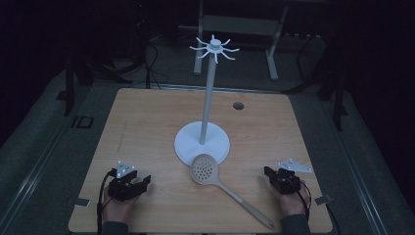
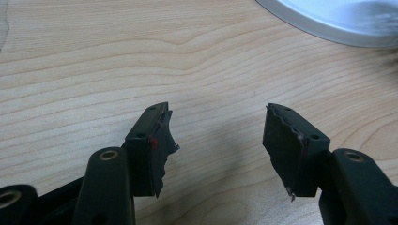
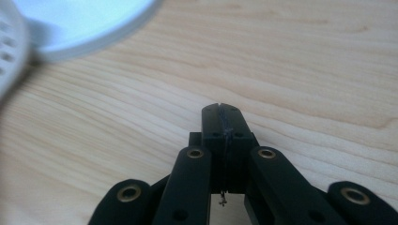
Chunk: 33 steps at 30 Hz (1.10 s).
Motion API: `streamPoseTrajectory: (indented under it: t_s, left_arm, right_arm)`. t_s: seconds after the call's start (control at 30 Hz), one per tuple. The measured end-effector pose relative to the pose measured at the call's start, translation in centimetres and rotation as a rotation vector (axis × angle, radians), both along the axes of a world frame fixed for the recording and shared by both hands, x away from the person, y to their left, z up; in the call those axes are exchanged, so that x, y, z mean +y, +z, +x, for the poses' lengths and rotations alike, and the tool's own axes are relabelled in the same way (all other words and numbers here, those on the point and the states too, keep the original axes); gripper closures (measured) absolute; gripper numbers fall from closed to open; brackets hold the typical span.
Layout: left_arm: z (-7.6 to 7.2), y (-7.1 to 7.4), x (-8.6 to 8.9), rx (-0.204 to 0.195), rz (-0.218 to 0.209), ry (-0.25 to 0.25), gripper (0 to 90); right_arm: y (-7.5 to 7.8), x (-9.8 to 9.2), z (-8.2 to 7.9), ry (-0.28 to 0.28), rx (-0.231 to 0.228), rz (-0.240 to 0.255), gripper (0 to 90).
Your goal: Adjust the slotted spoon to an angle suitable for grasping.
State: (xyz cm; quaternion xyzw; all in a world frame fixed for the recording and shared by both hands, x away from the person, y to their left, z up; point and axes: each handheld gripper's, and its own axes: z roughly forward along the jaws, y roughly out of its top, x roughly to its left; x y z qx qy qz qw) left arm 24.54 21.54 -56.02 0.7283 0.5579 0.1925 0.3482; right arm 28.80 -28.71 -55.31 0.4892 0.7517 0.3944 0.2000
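Between the two grippers stretched the wooden table (image 1: 147,112), the largest thing in sight, pale and grained. Ahead of both grippers, near the table's middle, stood the white stand (image 1: 202,142), its round base flat on the wood and its upright pole topped by a ring of hooks. Just in front of that base lay the slotted spoon (image 1: 204,169), bowl touching or just beside the base rim, its handle running back toward the right gripper's side and ending near the table edge. The left gripper (image 1: 142,182) rested low by the near left corner, well apart from the spoon, jaws spread wide with nothing between them. The right gripper (image 1: 268,171) sat by the near right corner, jaws pressed together, empty.
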Motion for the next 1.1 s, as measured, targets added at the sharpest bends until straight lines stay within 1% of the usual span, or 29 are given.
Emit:
streamPoseTrajectory:
  t_s: [0.07,0.1,0.13,0.2,0.27,0.37,0.4,0.47,0.53,0.63,0.7,0.77,0.93,1.1]
  left_arm:
    - [0.0,0.0,0.0,-0.001,0.002,-0.002,42.1]
    - [0.0,0.0,-0.1,0.0,0.004,-0.003,42.1]
    - [0.0,0.0,-0.1,0.001,0.006,-0.004,42.1]
    - [0.0,0.0,0.0,0.001,0.003,-0.002,42.1]
    - [0.0,0.0,0.0,0.0,0.0,0.001,42.1]
    - [0.0,-0.1,0.0,0.002,0.003,0.0,42.1]
    - [0.0,-0.1,-0.1,0.002,0.005,-0.002,42.1]
    - [0.0,-0.1,-0.1,0.004,0.007,-0.003,42.1]
    - [0.0,-0.1,-0.2,0.005,0.01,-0.004,42.1]
    - [0.0,-0.1,-0.1,0.004,0.006,-0.002,42.1]
    - [0.0,-0.1,-0.1,0.004,0.007,-0.002,42.1]
    - [0.0,-0.1,-0.1,0.004,0.007,-0.003,42.1]
    - [0.0,-0.1,0.0,0.002,0.005,0.0,42.1]
    - [0.0,-0.1,0.0,0.001,0.004,0.0,42.1]
  right_arm:
    - [0.4,0.1,-0.4,0.017,-0.007,0.002,89.9]
    - [0.6,0.2,-0.5,0.027,0.0,0.011,90.0]
    - [0.6,0.2,-0.5,0.027,0.0,0.011,90.0]
    - [1.0,0.5,-0.9,0.046,-0.003,0.01,90.0]
    - [1.4,0.6,-1.2,0.065,0.002,0.024,90.0]
    - [1.7,0.8,-1.6,0.085,0.001,0.03,90.0]
    - [2.0,1.0,-2.0,0.107,0.001,0.034,90.0]
    - [2.2,1.1,-2.3,0.119,0.004,0.04,90.0]
    - [2.3,1.3,-2.5,0.13,0.008,0.059,90.0]
    - [2.3,1.5,-3.1,0.157,0.014,0.081,90.0]
    - [2.3,1.8,-3.5,0.175,0.014,0.087,90.0]
    - [2.2,2.2,-3.9,0.212,0.016,0.088,90.0]
    - [1.8,3.3,-4.8,0.272,0.034,0.08,90.0]
    - [1.4,4.1,-5.4,0.314,0.058,0.068,90.0]
